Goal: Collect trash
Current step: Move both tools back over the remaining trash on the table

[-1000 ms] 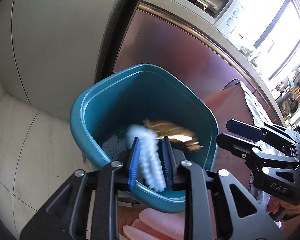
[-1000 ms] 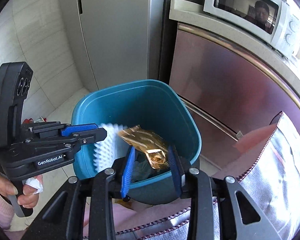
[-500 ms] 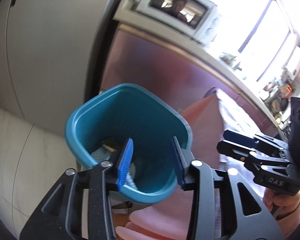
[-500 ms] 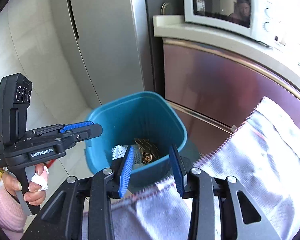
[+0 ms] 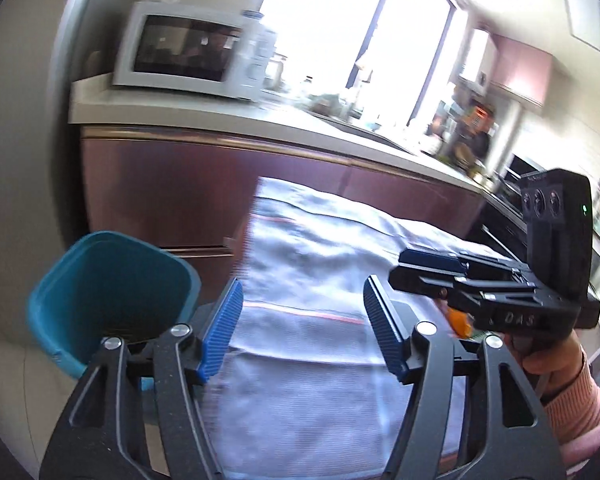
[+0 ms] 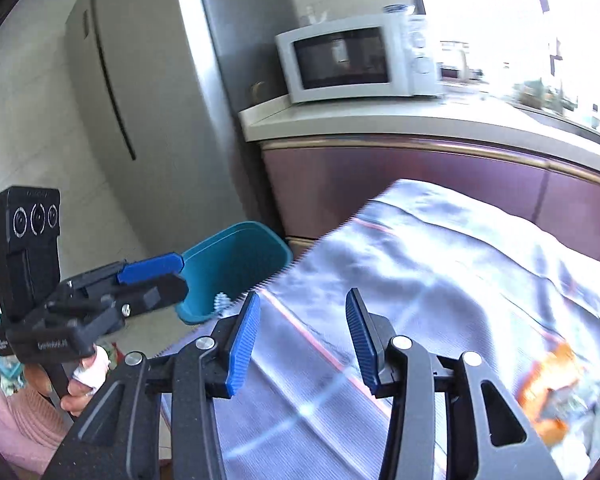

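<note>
Both grippers hover above the pale tablecloth (image 6: 440,280), empty. The left gripper (image 5: 302,326) and right gripper (image 6: 302,338) each have jaws spread wide. Blurred orange trash (image 6: 548,384) lies on the cloth, shape unclear. Beyond the cloth's edge, the upright teal bin (image 6: 236,264) holds a half-hidden white scrap (image 6: 222,302).

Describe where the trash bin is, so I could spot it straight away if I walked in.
Find the white microwave on the counter beside the tall grey fridge. Below it, on the floor against the reddish cabinet front, stands the teal plastic bin, just off the corner of the cloth-covered table. It is the only teal, open-topped tub there.
</note>
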Tool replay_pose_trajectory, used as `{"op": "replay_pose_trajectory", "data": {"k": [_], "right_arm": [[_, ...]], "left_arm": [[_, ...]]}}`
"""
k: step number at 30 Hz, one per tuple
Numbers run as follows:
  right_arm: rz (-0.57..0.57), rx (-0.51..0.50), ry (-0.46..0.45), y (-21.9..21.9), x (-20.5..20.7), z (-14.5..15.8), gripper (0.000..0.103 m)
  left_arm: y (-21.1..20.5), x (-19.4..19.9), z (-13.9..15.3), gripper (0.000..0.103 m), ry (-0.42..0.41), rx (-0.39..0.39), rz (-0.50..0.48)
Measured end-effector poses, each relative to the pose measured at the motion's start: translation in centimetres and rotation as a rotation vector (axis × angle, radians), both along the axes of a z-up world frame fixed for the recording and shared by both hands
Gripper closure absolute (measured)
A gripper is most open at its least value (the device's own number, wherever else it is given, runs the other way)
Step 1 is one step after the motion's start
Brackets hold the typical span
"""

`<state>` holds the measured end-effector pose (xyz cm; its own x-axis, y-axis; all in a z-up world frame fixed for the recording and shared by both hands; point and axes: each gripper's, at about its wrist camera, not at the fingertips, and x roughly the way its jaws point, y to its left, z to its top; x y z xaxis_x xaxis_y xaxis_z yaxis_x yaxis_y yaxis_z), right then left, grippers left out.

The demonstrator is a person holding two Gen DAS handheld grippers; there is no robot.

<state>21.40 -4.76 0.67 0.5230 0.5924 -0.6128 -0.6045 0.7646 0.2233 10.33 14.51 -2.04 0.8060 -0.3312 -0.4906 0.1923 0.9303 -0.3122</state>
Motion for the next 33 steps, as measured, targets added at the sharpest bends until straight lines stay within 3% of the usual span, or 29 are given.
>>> {"op": "replay_pose_trajectory", "data": {"k": [7, 17, 25, 33], "right_arm": [[-0.198, 0.015, -0.007, -9.3, -2.8, -0.3, 0.059], [-0.487, 0.046, 0.013, -20.7, -6.9, -1.7, 0.059], [-0.671, 0.05, -0.013, -27.1, -11.9, -1.8, 0.059], [-0.792, 0.109, 0.057, -31.3, -15.7, -4.0, 0.059]], "left_arm": [[-9.8, 0.6, -1.2, 0.039, 0.048, 0.032, -0.213], [-19.5, -0.2, -4.2, 0.038, 0.131, 0.052, -0.455], [-23.4, 0.3, -6.2, 0.036, 0.218, 0.065, -0.55], [-24.7, 1.1, -7.4, 0.039, 0.281, 0.052, -0.566]]}}
